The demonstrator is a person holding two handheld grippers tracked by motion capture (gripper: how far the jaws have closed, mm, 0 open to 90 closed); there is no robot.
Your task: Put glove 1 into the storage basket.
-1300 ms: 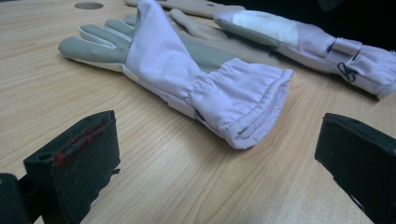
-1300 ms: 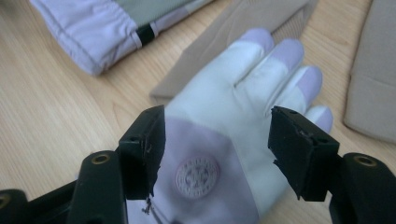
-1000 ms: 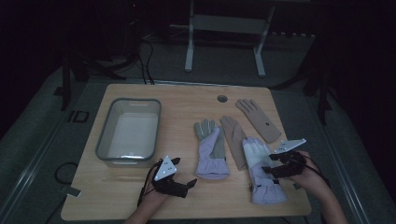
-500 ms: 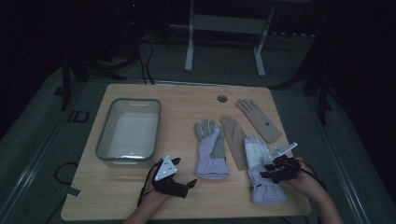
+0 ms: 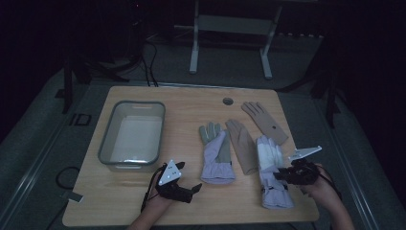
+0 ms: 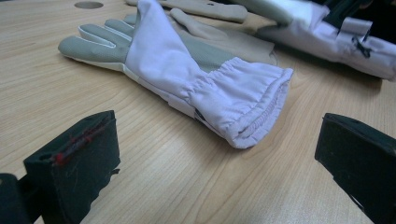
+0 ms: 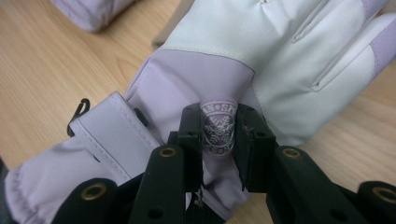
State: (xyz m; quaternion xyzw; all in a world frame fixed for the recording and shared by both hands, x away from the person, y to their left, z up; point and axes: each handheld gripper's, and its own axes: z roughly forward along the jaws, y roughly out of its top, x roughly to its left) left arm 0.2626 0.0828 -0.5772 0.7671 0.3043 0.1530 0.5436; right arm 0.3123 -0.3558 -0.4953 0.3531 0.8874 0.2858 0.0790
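Two lilac winter gloves lie on the wooden table (image 5: 191, 211). The left one (image 5: 216, 153) is palm up, grey-palmed, with its gathered cuff (image 6: 247, 102) towards my left gripper (image 5: 194, 189). That gripper rests on the table a short way from the cuff, jaws wide open around nothing (image 6: 215, 154). The right glove (image 5: 273, 165) is lilac and white. My right gripper (image 5: 279, 176) has just been closing its jaws and now pinches a raised fold of this glove (image 7: 261, 46) near the wrist, with a round crest badge (image 7: 218, 128) between the pads.
Two tan gloves (image 5: 242, 143) (image 5: 264, 120) lie between and behind the lilac pair. A clear plastic bin (image 5: 109, 139) stands at the left of the table. There is a round hole (image 5: 228, 101) near the far edge. The floor around is dark.
My right gripper has settled onto the lilac and white glove and narrowed its jaws onto the fabric. The left gripper and the other gloves have stayed put.
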